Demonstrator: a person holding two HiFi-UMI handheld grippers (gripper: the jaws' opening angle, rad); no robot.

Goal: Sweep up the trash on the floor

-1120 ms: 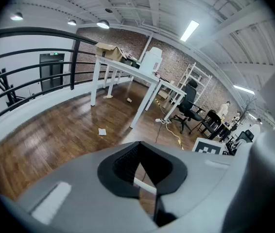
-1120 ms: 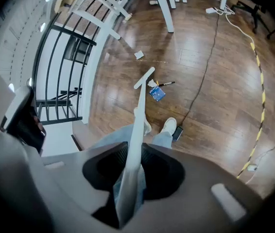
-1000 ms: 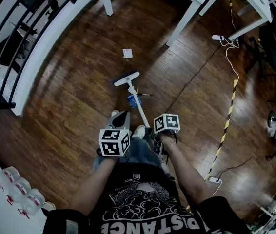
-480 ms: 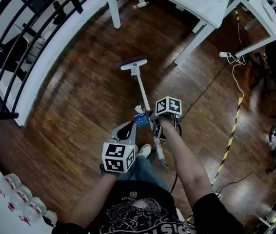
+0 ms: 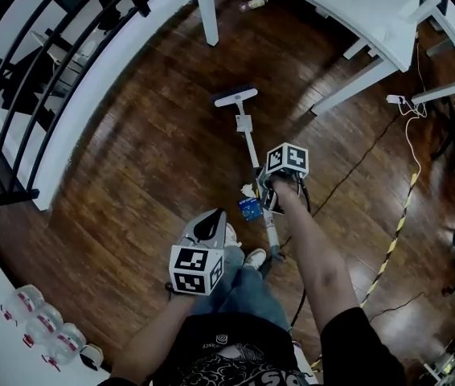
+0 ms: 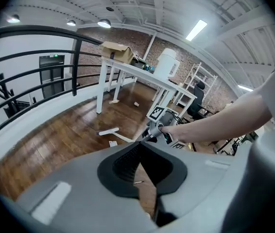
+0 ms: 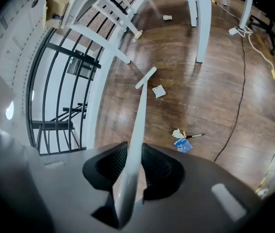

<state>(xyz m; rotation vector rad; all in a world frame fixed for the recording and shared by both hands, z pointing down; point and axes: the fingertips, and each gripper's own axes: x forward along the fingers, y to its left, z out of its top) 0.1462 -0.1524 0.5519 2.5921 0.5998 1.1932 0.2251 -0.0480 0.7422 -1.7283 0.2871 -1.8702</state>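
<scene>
Spreading under everything is the dark wooden floor [image 5: 131, 159], glossy with lamp glare, bounded on one side by a curved white kerb and a black railing [image 5: 18, 71]. A white counter [image 5: 348, 6] on slanted legs stands at the far end, with a small bottle [image 5: 256, 5] lying on the floor beneath it. A black cable [image 5: 348, 175] snakes across the boards, and a strip of yellow-and-black tape [image 5: 400, 223] runs along the floor on the person's right. The person stands mid-floor in jeans and pale sneakers [image 5: 253, 257], a tool in each hand. The broom [image 5: 252, 139] is white and long-handled, slanting forward from the person, its flat head [image 5: 235, 96] down on the floor well ahead of the feet. The right gripper [image 7: 133, 154] is clamped on that handle — the shaft passes straight between its dark pads, gripped on both sides. The left gripper [image 6: 140, 149] hangs lower and closer to the body, above the left knee, its jaw tips brought together with nothing between them; only floor shows through the narrow wedge behind them. The trash lies in two spots. A small square of paper [image 7: 159, 91] sits just beside the broom head. Nearer the feet, close against the left of the handle, is a little cluster — a blue packet [image 5: 249, 208], a crumpled white scrap [image 5: 248, 190] touching it, and a thin pen-like stick [image 7: 196, 136] beside them.
</scene>
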